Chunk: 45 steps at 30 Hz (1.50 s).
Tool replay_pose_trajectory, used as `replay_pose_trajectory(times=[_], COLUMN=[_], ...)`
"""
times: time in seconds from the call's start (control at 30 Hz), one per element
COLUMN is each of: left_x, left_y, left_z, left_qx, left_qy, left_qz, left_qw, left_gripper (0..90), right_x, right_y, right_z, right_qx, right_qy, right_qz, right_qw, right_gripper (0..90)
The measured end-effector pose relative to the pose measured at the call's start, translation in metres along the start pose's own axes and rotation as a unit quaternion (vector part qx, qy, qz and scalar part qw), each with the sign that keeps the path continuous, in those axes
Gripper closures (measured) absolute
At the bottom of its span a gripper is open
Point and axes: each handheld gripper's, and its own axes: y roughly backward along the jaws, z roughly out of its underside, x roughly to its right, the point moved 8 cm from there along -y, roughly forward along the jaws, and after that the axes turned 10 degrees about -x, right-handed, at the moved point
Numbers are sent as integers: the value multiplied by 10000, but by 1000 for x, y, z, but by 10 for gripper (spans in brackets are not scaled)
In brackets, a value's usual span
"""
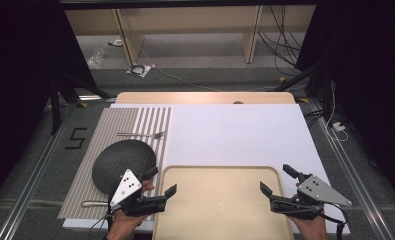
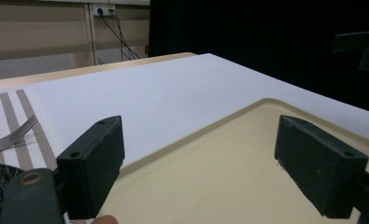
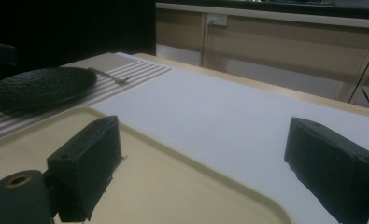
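Flanking the tray's [image 1: 220,172] side rims, left tool [image 1: 161,182] and right tool [image 1: 276,179] gape wide, empty.

Your tray [image 1: 220,200] sits at table's 6 o'clock on white sheet [image 1: 235,135]. Striped mat [image 1: 112,150] at 9 o'clock carries black plate [image 1: 122,162]; fork [image 1: 141,134] lies just beyond plate, toward 12. Spoon [image 1: 92,203] at plate's 6.
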Motion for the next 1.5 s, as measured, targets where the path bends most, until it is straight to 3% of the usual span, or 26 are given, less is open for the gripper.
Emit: replay_pose_trajectory(times=[0.7,0.87,1.17,1.3,1.5], left_x=[-3,-5,-13,-16,-17], left_y=[2,4,9,10,13], left_z=[-2,-3,-3,-3,-2], left_qx=[8,24,-291,-369,-601], left_qy=[15,-74,54,34,-157], left_qz=[-25,-111,-101,-124,-127], left_qw=[10000,9999,9995,9992,9980], left_gripper=[159,159,162,163,164], right_x=[0,0,0,0,0], right_y=[0,0,-1,-1,-1], right_z=[0,0,-1,-1,-1], right_qx=[12,18,39,65,44], right_qy=[6,4,-1,-10,-3], right_qz=[-13,-9,-34,-33,-41], right_qw=[10000,10000,10000,10000,10000], right_gripper=[118,117,117,117,117])
